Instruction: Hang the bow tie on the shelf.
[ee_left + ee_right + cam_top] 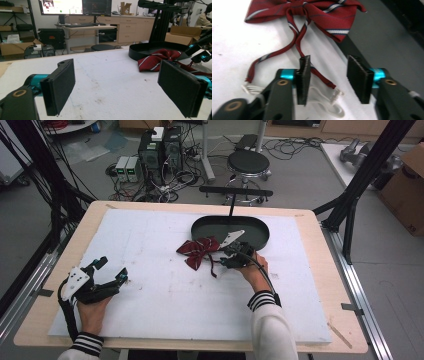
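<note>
The bow tie lies on the white worktop a little toward the far right, its far wing just at the near rim of the black oval tray; in the left gripper view one wing seems to lap against that rim. Its two thin straps run from the knot toward the person, ending in white elastic loops.

The right gripper sits low over those strap ends with its fingers about half open, and they are not yet pressing on anything. One strap passes just beside the inner face of the left-hand finger and runs on into the gap; the white loop lies below it.

The step in hand looks like taking the tie by a strap. To do it well, both fingers should come down astride the strap, touching the worktop lightly, and close on the red band itself rather than the slippery white elastic. A grip closer to the knot would give better control of the wings. Lifting should be slow, since the far wing may drag against the tray rim.

The left gripper rests near the worktop's near left corner, fingers wide apart and empty, well clear of the tie.
</note>
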`<action>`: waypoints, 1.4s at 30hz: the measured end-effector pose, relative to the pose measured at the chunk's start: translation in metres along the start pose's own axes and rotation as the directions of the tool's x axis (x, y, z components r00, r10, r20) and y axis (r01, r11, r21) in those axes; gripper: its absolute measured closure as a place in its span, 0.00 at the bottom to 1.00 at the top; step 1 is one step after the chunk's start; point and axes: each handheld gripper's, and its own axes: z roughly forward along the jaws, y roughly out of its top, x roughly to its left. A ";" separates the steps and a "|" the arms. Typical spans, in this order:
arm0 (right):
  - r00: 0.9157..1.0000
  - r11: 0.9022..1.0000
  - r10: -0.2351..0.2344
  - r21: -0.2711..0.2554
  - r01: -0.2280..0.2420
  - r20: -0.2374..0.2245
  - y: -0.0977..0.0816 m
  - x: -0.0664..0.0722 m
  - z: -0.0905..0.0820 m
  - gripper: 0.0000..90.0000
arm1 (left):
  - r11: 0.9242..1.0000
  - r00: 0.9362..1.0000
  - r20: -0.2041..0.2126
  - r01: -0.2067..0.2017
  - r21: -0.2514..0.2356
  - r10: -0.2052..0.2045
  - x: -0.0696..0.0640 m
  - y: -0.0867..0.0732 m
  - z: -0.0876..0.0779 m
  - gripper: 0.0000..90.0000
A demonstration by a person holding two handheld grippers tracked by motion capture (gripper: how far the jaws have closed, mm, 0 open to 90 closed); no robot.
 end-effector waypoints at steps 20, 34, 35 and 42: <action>0.994 0.992 -0.099 0.072 0.101 -0.040 0.001 0.007 0.011 0.78 | 1.000 1.000 0.003 0.006 -0.005 -0.006 0.000 0.000 0.000 0.17; 0.992 0.987 -0.114 0.110 0.120 -0.058 -0.003 0.005 0.007 0.80 | 1.000 1.000 0.002 0.008 -0.006 -0.008 0.000 0.000 0.000 0.17; 0.992 0.987 -0.114 0.110 0.120 -0.058 -0.003 0.005 0.007 0.80 | 1.000 1.000 0.002 0.007 -0.006 -0.007 0.000 0.000 0.000 0.17; 0.986 0.972 -0.157 0.167 0.164 -0.054 0.005 0.011 0.010 0.91 | 1.000 1.000 0.002 0.008 -0.006 -0.008 0.000 0.000 0.000 0.17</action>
